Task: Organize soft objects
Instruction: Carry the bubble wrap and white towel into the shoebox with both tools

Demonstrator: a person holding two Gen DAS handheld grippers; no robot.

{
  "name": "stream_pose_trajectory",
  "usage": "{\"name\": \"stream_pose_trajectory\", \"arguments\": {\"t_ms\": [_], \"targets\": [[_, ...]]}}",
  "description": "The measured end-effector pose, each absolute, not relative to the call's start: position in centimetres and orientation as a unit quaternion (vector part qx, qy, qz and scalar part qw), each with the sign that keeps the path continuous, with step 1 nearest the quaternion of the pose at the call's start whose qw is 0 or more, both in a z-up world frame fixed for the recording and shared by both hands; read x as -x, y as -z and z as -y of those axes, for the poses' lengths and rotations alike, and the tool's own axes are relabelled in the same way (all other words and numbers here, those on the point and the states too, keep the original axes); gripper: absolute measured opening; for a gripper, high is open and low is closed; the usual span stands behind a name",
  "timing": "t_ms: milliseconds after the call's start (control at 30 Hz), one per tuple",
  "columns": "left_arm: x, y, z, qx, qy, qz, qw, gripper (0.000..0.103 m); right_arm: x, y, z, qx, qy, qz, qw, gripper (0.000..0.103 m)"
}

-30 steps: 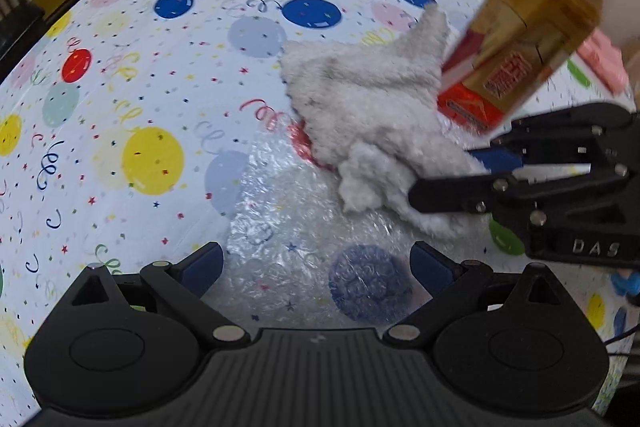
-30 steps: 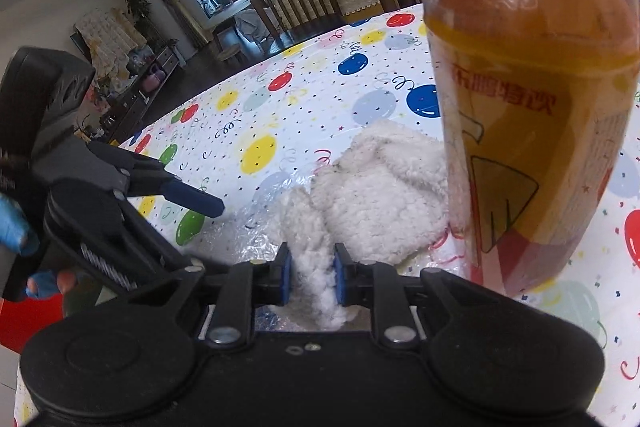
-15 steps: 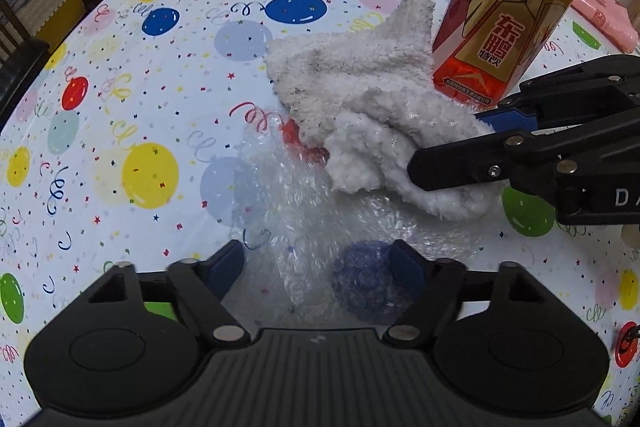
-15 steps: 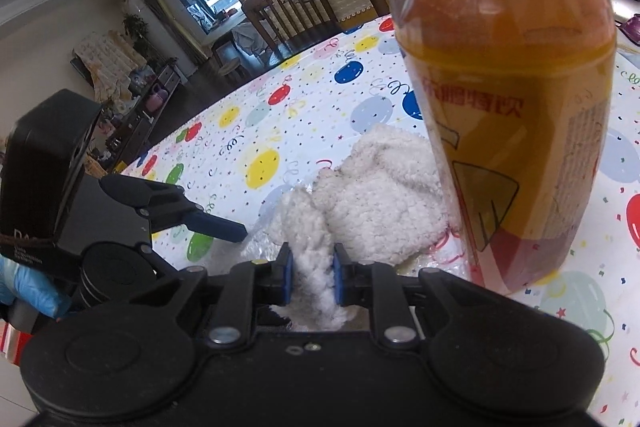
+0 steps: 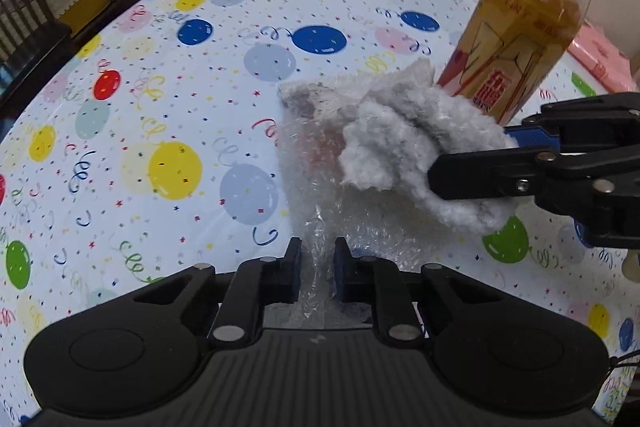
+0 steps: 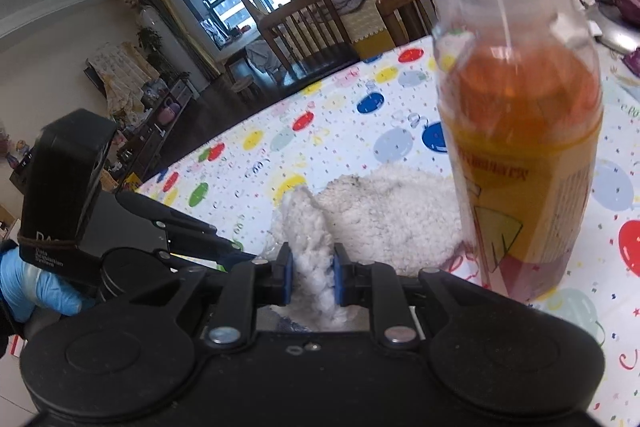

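A fluffy white cloth (image 5: 404, 131) lies bunched on a sheet of clear bubble wrap (image 5: 316, 187) on the balloon-print tablecloth. My right gripper (image 6: 311, 277) is shut on a fold of the white cloth (image 6: 384, 215); it also shows at the right of the left wrist view (image 5: 472, 167). My left gripper (image 5: 317, 269) is shut on the near edge of the bubble wrap. The left gripper's body (image 6: 68, 187) shows at the left of the right wrist view.
A tall bottle of orange drink (image 5: 516, 43) stands right behind the cloth, close in the right wrist view (image 6: 520, 163). Pink items (image 5: 600, 55) lie at the far right of the table (image 5: 160, 107). Wooden chairs (image 6: 308, 31) stand beyond the table's far edge.
My left gripper has closed from open onto the bubble wrap's near edge. The right gripper has kept its hold on the cloth and lifted its fold slightly.
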State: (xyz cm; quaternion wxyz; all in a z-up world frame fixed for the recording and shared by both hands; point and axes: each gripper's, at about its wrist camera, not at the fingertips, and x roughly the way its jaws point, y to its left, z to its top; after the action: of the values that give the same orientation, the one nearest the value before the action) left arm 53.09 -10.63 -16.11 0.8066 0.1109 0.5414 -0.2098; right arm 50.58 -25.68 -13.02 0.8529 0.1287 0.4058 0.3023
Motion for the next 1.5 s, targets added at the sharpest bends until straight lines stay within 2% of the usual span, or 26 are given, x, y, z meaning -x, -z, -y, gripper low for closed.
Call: {"name": "stream_pose_trajectory", "arguments": {"t_ms": [567, 900, 1500], "targets": [[-48.8, 7.8, 5.3, 0.008, 0.143, -0.49, 0.86, 0.015, -45.7, 3.9, 27.5, -0.117, -0.319, -0.327, 0.882, 0.016], [-43.3, 3.0, 1.7, 0.068, 0.109, -0.465, 0.876, 0.015, -42.5, 0.0, 28.0, -0.124, -0.34, -0.298, 0.883, 0.016], [-30.4, -2.3, -10.0, 0.134, 0.013, -0.421, 0.897, 0.015, -35.7, -5.4, 18.3, -0.084, -0.448, -0.279, 0.845, 0.016]]}}
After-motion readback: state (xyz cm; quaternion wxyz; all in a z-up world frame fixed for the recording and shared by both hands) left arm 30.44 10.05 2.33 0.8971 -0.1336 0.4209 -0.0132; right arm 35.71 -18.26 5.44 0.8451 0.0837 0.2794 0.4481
